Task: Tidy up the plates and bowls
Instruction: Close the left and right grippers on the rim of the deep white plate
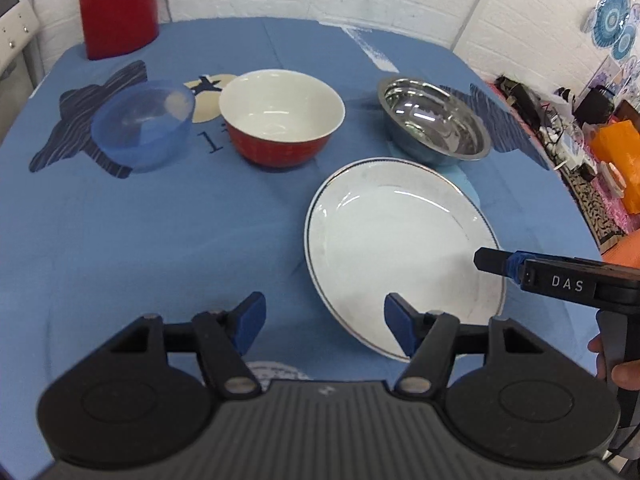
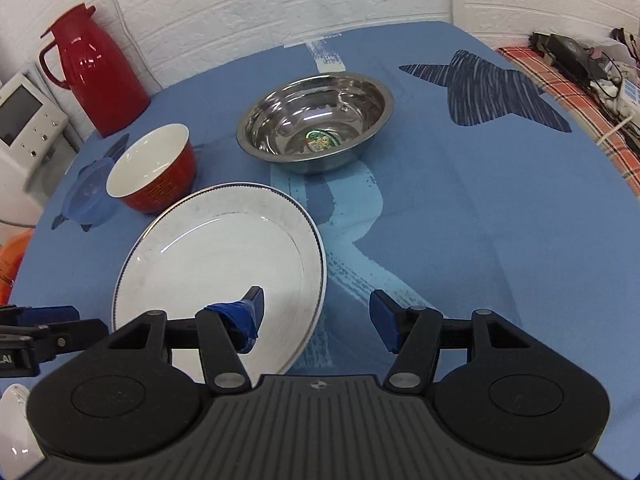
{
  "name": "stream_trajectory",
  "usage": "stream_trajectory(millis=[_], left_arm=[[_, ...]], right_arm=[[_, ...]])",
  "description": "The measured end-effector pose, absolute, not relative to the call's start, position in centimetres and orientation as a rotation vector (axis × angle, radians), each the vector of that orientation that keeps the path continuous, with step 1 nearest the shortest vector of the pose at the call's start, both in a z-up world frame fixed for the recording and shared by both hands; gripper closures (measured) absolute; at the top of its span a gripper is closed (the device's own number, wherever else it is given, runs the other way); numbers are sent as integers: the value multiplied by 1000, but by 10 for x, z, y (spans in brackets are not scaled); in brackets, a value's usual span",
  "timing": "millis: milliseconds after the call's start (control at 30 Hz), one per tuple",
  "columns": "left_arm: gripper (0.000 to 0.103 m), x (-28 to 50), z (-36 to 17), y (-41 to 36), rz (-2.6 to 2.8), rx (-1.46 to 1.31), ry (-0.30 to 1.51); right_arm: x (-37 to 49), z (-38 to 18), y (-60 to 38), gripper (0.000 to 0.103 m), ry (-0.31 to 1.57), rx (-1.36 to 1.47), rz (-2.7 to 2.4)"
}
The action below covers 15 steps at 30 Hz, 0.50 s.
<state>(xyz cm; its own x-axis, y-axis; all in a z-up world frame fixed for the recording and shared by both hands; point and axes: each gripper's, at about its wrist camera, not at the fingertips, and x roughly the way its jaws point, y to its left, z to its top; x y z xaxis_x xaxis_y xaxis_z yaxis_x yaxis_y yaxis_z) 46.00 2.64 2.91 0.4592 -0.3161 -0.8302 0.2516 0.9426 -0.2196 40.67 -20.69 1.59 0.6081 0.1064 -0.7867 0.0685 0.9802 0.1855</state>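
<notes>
A white brick wall backs a table covered in a blue cloth (image 2: 460, 208) printed with dark striped shapes. Near the table's front lies the white plate (image 1: 400, 256), flat on the cloth, empty, with a thin dark rim line. Behind it to the right, close but apart, stands the steel bowl (image 2: 316, 128), upright, with a small sticker on its bottom. Behind the plate to the left stands the red bowl (image 1: 280, 116), white inside and empty; just beside it on the left sits a translucent blue bowl (image 1: 142, 124).

The left gripper (image 1: 324, 324) hovers at the plate's near edge with its blue-padded jaws spread wide and holding nothing; its right finger overlaps the rim in view, though contact cannot be told. The right gripper (image 2: 316, 316) also stands wide and empty, straddling the plate's right edge with its left finger over the plate.

A red thermos jug (image 2: 100, 68) stands at the table's far left corner.
</notes>
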Motion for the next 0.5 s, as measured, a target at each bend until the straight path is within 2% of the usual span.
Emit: stream_trajectory(millis=[167, 267, 500], left_arm=[[36, 481, 12, 19, -349, -95, 1066], [36, 486, 4, 14, -342, -82, 1078], [36, 483, 1, 15, -350, -79, 1046]], right_arm=[[430, 3, -197, 58, 959, 128, 28], [430, 1, -186, 56, 910, 45, 71], [431, 1, -185, 51, 900, 44, 82]])
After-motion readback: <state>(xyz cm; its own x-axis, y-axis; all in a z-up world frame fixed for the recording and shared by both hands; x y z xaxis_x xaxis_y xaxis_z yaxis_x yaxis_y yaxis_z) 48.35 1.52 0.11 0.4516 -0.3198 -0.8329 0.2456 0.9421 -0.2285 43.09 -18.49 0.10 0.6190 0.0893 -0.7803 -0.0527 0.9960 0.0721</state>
